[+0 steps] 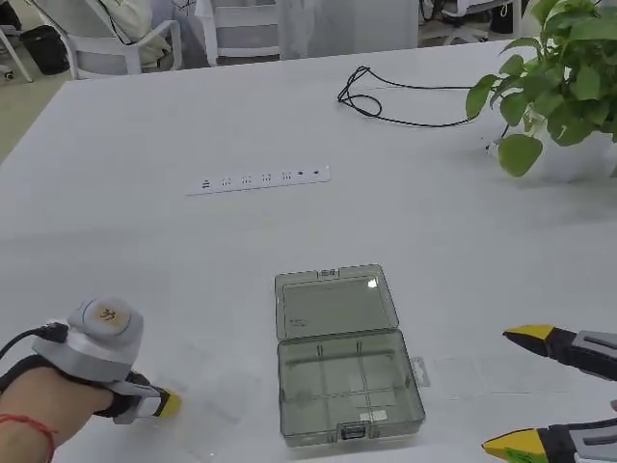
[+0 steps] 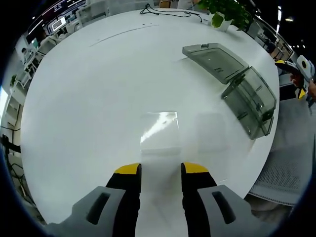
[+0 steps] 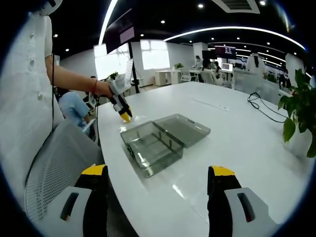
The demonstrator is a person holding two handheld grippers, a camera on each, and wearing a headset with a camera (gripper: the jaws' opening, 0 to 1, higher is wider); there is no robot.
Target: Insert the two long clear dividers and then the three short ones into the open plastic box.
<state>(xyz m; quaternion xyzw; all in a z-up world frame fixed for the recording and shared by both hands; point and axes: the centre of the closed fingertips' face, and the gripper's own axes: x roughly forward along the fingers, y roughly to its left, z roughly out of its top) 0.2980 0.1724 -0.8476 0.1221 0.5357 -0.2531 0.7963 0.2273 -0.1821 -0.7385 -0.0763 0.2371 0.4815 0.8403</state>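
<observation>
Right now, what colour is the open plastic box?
Translucent smoky grey box, clearest in the head view.

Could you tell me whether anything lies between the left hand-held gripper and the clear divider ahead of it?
Nothing visible does: only bare table separates the left hand-held gripper from the clear divider; the open box sits aside.

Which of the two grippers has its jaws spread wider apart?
The right gripper: its yellow-tipped jaws stand far apart, with nothing between them. On the left gripper the jaws leave just a narrow gap.
</observation>
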